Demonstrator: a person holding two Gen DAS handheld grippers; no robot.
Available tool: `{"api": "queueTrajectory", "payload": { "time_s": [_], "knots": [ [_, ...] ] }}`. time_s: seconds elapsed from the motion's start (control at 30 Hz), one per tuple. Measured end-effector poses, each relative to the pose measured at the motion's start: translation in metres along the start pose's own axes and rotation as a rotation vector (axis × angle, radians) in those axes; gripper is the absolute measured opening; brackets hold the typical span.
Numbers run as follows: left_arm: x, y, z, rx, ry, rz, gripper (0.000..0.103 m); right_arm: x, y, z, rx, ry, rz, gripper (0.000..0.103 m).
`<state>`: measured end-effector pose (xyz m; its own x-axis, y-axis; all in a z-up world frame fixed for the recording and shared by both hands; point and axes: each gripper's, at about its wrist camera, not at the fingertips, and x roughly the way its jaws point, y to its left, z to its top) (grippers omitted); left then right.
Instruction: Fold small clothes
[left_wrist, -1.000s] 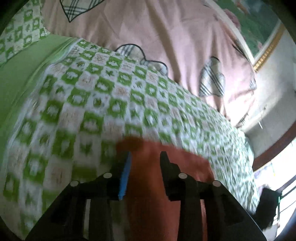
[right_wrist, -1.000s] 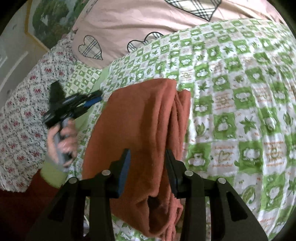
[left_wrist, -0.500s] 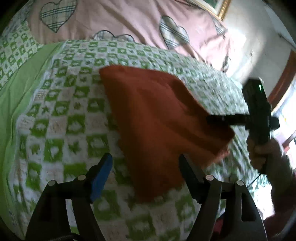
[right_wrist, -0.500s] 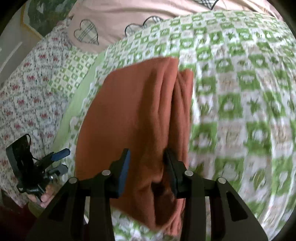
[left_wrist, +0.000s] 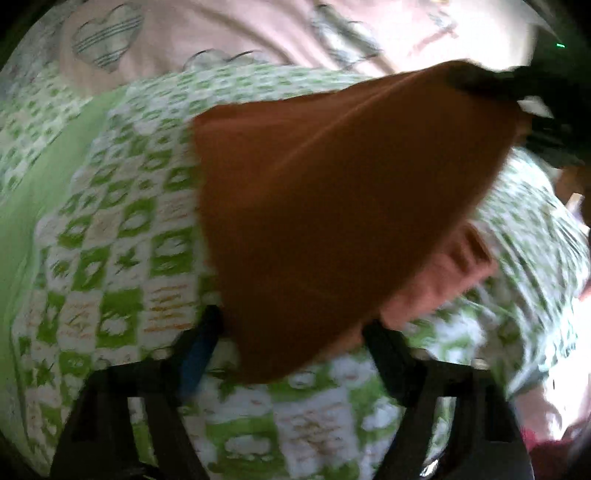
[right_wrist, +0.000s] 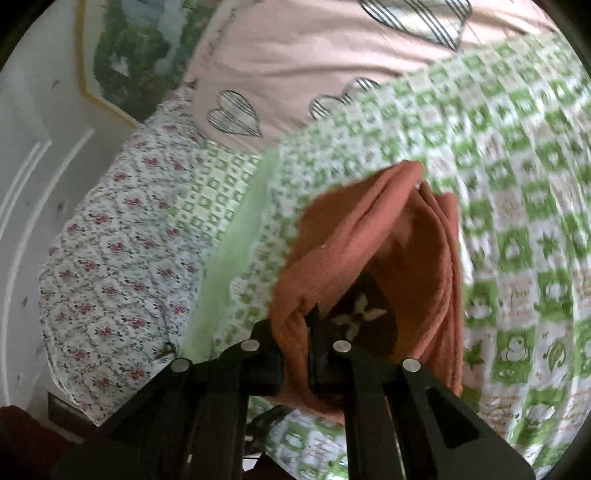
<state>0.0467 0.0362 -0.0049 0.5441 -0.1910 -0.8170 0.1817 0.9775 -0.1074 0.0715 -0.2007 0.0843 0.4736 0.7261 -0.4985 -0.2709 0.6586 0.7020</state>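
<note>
A rust-orange small garment (left_wrist: 332, 192) lies on the green-and-white checked bedspread (left_wrist: 110, 258). In the left wrist view one corner is lifted up to the upper right by my right gripper (left_wrist: 517, 92), which looks dark and blurred there. My left gripper (left_wrist: 291, 343) is open, its fingers either side of the garment's near edge without pinching it. In the right wrist view my right gripper (right_wrist: 295, 339) is shut on a fold of the garment (right_wrist: 369, 258), whose layers hang open beyond the fingers.
A pink quilt with checked hearts (right_wrist: 332, 55) lies at the far side of the bed. A floral sheet (right_wrist: 122, 240) covers the left part. A framed picture (right_wrist: 125, 55) hangs on the wall. The bed's edge is on the right of the left wrist view (left_wrist: 554, 332).
My right gripper has closed on the garment and lifted its corner. My left gripper has moved closer to the garment's near edge and stays open.
</note>
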Motion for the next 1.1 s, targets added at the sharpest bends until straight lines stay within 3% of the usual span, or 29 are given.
{"api": "queueTrajectory", "payload": {
  "time_s": [0.03,0.07,0.17,0.23,0.33,0.43,0.53,0.63,0.7,0.8,1.0,1.03,1.07,1.1],
  "knots": [
    [0.001,0.01,0.001,-0.048,0.005,0.008,0.022,-0.003,0.005,-0.001,-0.018,-0.007,-0.008,0.01],
    [-0.002,0.022,0.002,-0.106,-0.001,-0.018,0.017,-0.005,0.009,-0.004,-0.049,-0.009,-0.029,0.01],
    [-0.019,0.039,-0.001,-0.162,-0.062,-0.042,0.012,-0.002,0.006,-0.023,-0.133,0.028,-0.149,0.01],
    [-0.016,0.035,-0.005,-0.145,-0.04,-0.058,0.009,0.011,-0.011,-0.042,-0.169,0.085,-0.29,0.01],
    [0.001,0.028,-0.015,-0.132,0.026,-0.066,0.008,0.033,-0.055,-0.071,-0.114,0.167,-0.374,0.009],
    [0.003,0.028,-0.019,-0.149,0.038,-0.081,0.009,0.034,-0.072,-0.078,-0.055,0.162,-0.333,0.01],
    [-0.007,0.033,-0.019,-0.11,0.069,-0.115,0.015,0.025,-0.067,-0.068,-0.04,0.184,-0.307,0.02],
    [-0.031,0.036,-0.02,-0.052,0.071,-0.167,0.022,0.01,-0.061,-0.05,-0.042,0.139,-0.296,0.047],
    [-0.048,0.036,-0.017,-0.017,0.04,-0.211,0.027,0.002,-0.06,-0.033,-0.024,0.08,-0.259,0.054],
    [-0.063,0.03,-0.002,-0.005,-0.028,-0.284,0.037,0.01,-0.066,-0.001,-0.022,0.023,-0.262,0.054],
    [-0.036,0.008,0.022,-0.007,-0.053,-0.342,0.039,0.064,-0.088,0.047,0.015,0.021,-0.319,0.054],
    [-0.026,0.005,0.023,-0.008,-0.036,-0.356,0.039,0.071,-0.093,0.051,0.019,0.034,-0.326,0.05],
    [-0.019,0.003,0.023,-0.01,-0.021,-0.359,0.037,0.076,-0.098,0.053,0.021,0.048,-0.329,0.025],
    [-0.011,0.002,0.022,-0.013,-0.001,-0.358,0.036,0.084,-0.101,0.055,0.014,0.076,-0.329,0.013]
  ]
}}
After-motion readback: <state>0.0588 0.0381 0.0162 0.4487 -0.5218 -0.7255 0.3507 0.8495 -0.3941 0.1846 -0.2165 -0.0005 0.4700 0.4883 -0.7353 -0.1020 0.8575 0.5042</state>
